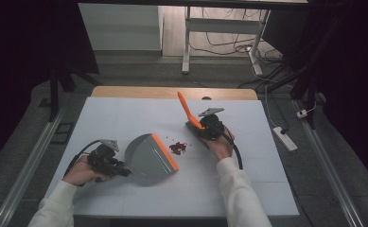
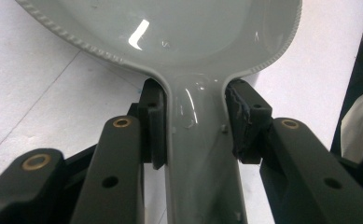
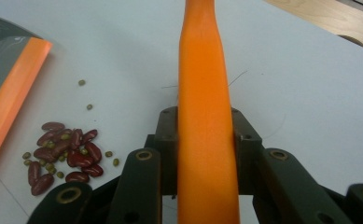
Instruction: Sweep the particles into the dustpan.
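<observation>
A grey dustpan (image 1: 146, 156) with an orange front lip (image 1: 165, 152) rests on the white table. My left gripper (image 1: 120, 169) is shut on its grey handle (image 2: 198, 154), a jaw pressing each side. A small heap of red and green beans (image 1: 178, 147) lies just right of the lip; in the right gripper view the beans (image 3: 65, 156) sit at lower left beside the orange lip (image 3: 11, 95). My right gripper (image 1: 201, 130) is shut on the orange brush handle (image 3: 207, 130), which rises up and away from the hand (image 1: 187, 109).
The white table cover (image 1: 125, 118) ends in a wooden strip (image 1: 172, 92) at the far side. A power strip (image 1: 285, 138) and cables lie on the floor to the right. A white table frame (image 1: 187, 42) stands beyond.
</observation>
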Available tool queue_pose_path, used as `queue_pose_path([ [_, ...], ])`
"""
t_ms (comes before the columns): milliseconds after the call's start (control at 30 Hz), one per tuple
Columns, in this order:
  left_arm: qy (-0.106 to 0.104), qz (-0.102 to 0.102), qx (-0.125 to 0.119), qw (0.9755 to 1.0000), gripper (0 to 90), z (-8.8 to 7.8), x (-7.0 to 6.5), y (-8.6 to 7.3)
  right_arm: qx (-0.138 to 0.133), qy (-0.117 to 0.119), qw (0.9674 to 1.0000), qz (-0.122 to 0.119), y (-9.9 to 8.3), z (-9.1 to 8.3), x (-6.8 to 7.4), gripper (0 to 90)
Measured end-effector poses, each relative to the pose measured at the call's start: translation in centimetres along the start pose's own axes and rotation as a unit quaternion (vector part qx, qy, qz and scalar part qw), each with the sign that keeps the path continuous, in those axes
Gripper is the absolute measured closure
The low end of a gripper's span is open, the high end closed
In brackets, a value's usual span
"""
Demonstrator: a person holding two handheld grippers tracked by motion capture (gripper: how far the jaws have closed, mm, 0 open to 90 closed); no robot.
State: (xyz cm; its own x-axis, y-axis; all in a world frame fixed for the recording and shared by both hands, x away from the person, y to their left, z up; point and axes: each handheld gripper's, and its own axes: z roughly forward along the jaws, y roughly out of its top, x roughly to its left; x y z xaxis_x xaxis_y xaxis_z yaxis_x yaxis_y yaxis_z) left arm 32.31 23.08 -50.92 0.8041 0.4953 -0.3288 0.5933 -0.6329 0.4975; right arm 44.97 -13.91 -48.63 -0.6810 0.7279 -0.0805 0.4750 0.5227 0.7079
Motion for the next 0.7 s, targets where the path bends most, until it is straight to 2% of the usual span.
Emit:
queue_pose_path([
  [300,0.0,-0.001,0.006,1.0,61.7,0.2,0.1,0.1,0.001,0.01,0.9998,-0.015,0.4,0.6,1.4,70.1],
  [467,-0.002,-0.003,0.006,1.0,61.7,0.4,0.0,0.1,-0.002,0.027,0.9996,-0.01,0.6,0.8,2.0,70.0],
  [533,-0.003,-0.004,0.005,1.0,61.8,0.4,0.0,0.1,-0.001,0.034,0.9992,-0.021,0.7,1.0,2.8,70.0],
  [567,-0.003,-0.004,0.006,1.0,61.7,0.4,0.0,0.1,-0.002,0.038,0.999,-0.023,0.8,1.1,3.1,70.0],
  [667,-0.001,-0.003,0.006,1.0,61.7,0.4,0.0,0.1,-0.009,0.077,0.9969,-0.017,0.9,1.0,3.4,70.0],
  [700,-0.001,-0.004,0.006,1.0,61.7,0.4,0.0,0.1,-0.014,0.081,0.9965,-0.013,1.1,0.6,3.4,70.0],
])
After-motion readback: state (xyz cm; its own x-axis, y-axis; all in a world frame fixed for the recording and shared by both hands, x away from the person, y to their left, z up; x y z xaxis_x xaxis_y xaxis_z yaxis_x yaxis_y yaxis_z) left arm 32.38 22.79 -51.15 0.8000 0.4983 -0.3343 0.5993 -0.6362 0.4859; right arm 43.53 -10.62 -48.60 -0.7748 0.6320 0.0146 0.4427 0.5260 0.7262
